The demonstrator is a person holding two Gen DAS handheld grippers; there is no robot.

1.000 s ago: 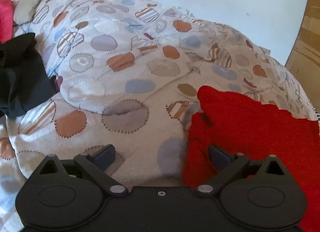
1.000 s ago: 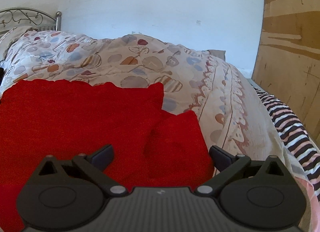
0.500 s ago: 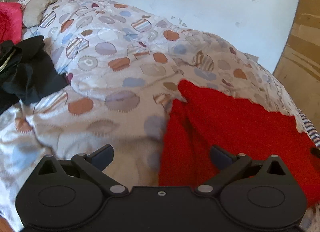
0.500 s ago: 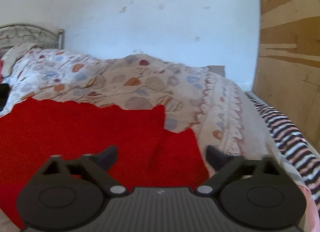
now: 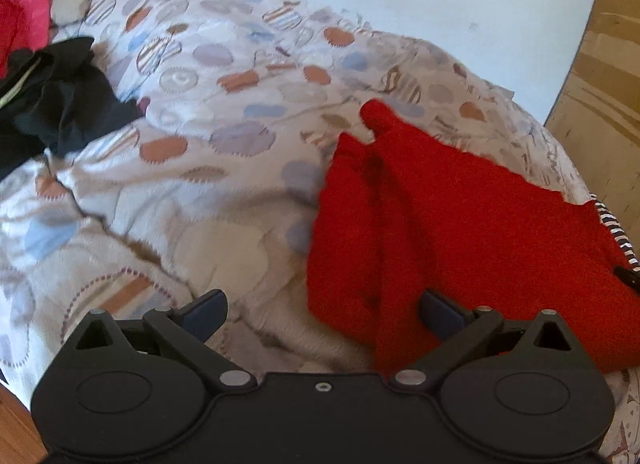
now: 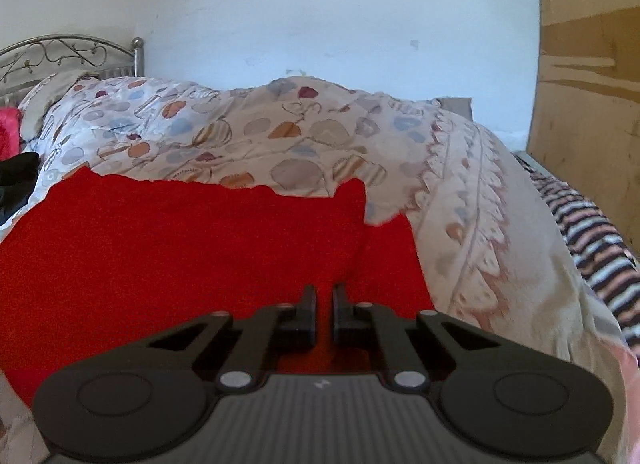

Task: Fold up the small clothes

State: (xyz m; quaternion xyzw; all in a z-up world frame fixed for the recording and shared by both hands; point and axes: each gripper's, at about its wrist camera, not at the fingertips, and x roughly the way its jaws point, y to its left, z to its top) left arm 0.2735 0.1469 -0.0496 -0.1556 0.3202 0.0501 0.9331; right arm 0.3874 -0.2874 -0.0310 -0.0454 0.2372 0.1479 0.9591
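i read the red garment as spread flat on the patterned quilt, its long axis running left to right across my right wrist view, with the far edge ragged against the quilt.

right gripper: jaws drawn nearly together, a thin gap showing between the tips. red cloth lies directly beneath and behind them at the garment's near right part. whether a fold of cloth is pinched between the fingers i cannot tell.

left gripper: jaws spread wide, holding nothing. the garment's left edge falls between them, nearer the right finger; the left finger sits over bare quilt. from this side the red cloth bunches into lengthwise ridges running away from me toward a raised corner.

governing relation: the garment lies ahead of and slightly right of the left jaws, and directly at the right jaws. the right arm is the nearer one. in my judgement, the left needs a small shift rightward onto the edge before closing.

a black garment lies well apart at far left.
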